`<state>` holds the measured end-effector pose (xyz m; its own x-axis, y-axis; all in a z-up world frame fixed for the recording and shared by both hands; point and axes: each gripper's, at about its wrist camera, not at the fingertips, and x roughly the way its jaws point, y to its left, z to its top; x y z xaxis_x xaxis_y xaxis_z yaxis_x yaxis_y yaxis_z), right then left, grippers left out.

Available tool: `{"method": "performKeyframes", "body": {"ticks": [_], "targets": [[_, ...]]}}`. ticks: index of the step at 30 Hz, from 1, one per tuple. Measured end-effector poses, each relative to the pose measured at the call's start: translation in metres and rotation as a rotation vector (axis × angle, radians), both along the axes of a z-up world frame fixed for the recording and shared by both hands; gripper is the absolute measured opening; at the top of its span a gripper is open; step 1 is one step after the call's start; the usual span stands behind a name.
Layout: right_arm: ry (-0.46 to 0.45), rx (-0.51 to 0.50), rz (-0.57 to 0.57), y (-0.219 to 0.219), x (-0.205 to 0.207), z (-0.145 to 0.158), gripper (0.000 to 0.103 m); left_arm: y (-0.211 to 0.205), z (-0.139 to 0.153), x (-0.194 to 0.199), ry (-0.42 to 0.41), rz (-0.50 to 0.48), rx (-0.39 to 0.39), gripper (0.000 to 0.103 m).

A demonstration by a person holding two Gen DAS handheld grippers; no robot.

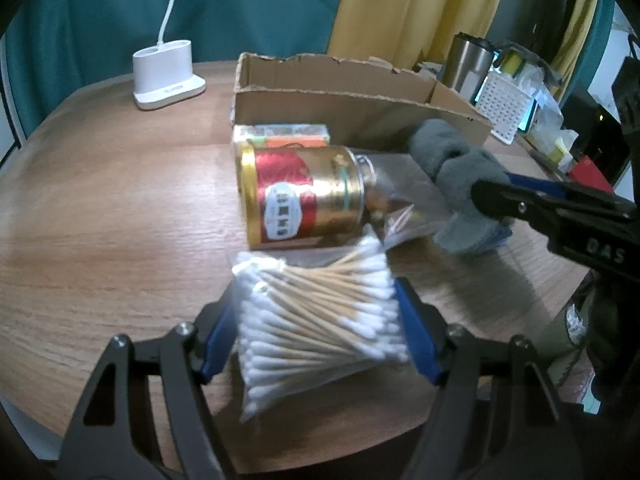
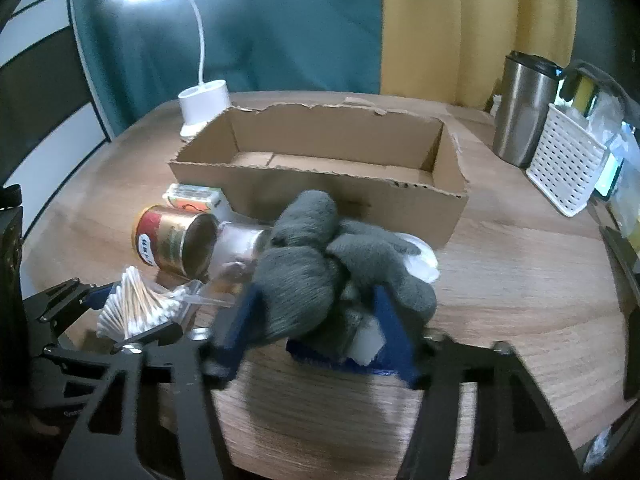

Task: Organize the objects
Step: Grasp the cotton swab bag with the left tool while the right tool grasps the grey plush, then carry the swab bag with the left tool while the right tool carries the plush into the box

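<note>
Cotton swabs: a clear bag of wooden-stemmed cotton swabs [image 1: 320, 316] sits at the near edge of the worktop [image 1: 120, 208], clasped between the blue fingers [image 1: 416, 344] of the left gripper [image 1: 316, 340].
Lamp: a white lamp base [image 1: 168, 76] stands at the far left, well apart from the rest.
Tin: a gold and red tin [image 1: 304, 196] lies on its side just beyond the swabs; its white label carries writing too blurred to read.
Small carton: a green and orange box [image 1: 284, 136] rests behind the tin.
Cardboard box: an open box [image 2: 320, 160] with torn edges stands past them.
Gloves: grey knit gloves [image 2: 340, 268] are bunched in front of the cardboard box, pinched by the right gripper [image 2: 316, 340].
Lettering: "DAS" shows on the right gripper's black frame.
Far right: a steel tumbler [image 2: 524, 108] and white perforated basket [image 2: 564, 168].
</note>
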<state>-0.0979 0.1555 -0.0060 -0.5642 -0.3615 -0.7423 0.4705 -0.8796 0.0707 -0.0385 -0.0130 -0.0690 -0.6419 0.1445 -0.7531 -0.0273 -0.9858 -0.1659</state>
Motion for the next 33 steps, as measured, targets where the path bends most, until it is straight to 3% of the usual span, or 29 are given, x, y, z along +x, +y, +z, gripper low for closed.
{"method": "performKeyframes", "body": {"ticks": [1, 5, 33], "targets": [[-0.003, -0.005, 0.008, 0.0, 0.0, 0.0, 0.029, 0.0, 0.002, 0.001, 0.005, 0.0, 0.0, 0.073], [0.0, 0.0, 0.031, -0.003, 0.004, 0.001, 0.022, -0.001, 0.008, 0.003, 0.022, 0.009, -0.002, 0.073], [0.125, -0.086, 0.015, 0.038, 0.008, 0.062, 0.018, 0.01, 0.061, 0.001, 0.129, 0.021, -0.022, 0.073]]}}
